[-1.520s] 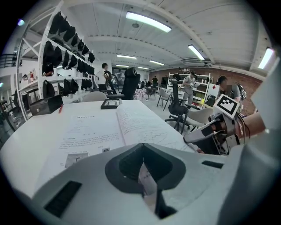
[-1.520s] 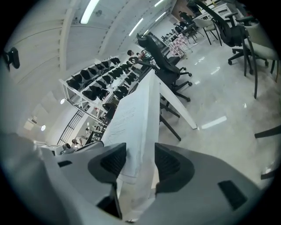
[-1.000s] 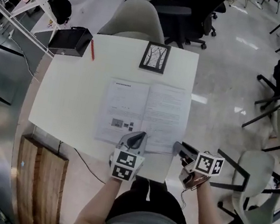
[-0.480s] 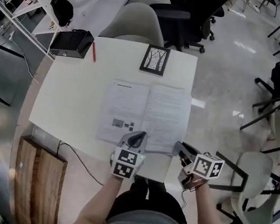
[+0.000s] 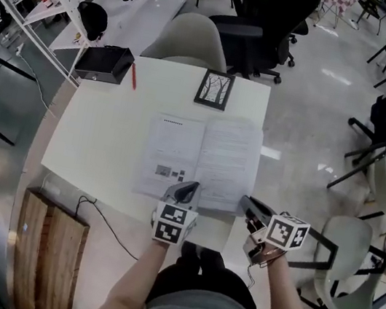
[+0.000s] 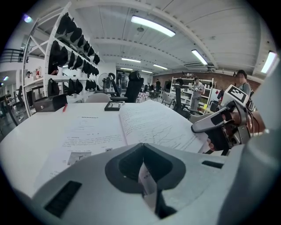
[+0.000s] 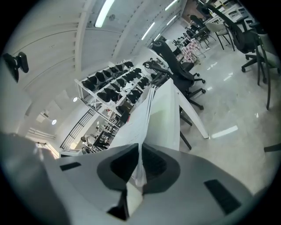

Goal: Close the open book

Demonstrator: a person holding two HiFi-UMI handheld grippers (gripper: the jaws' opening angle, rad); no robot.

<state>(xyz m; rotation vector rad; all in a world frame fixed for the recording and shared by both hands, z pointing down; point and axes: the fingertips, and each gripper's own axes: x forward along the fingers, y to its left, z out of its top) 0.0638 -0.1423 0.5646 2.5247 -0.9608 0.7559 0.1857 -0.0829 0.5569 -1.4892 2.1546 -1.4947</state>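
The open book [image 5: 199,159] lies flat in the middle of the white table [image 5: 100,134]. My left gripper [image 5: 189,186] sits at the book's near edge by the spine, shut on a sliver of page [image 6: 147,184]. My right gripper [image 5: 245,201] is at the book's near right corner. Its jaws have just been closing and now pinch the right page [image 7: 149,110], which rises edge-on from between them. In the left gripper view the book [image 6: 145,121] spreads ahead, with the right gripper [image 6: 206,124] at its right edge.
A framed tree picture [image 5: 213,88] lies beyond the book. A black box [image 5: 106,62] and a red pen [image 5: 133,77] are at the far left corner. A grey chair [image 5: 187,38] stands behind the table, another chair [image 5: 351,267] to my right, a wooden board [image 5: 50,251] at left.
The right gripper's jaws have closed on the right page's corner and the gripper has risen slightly. The left gripper has stayed where it was.
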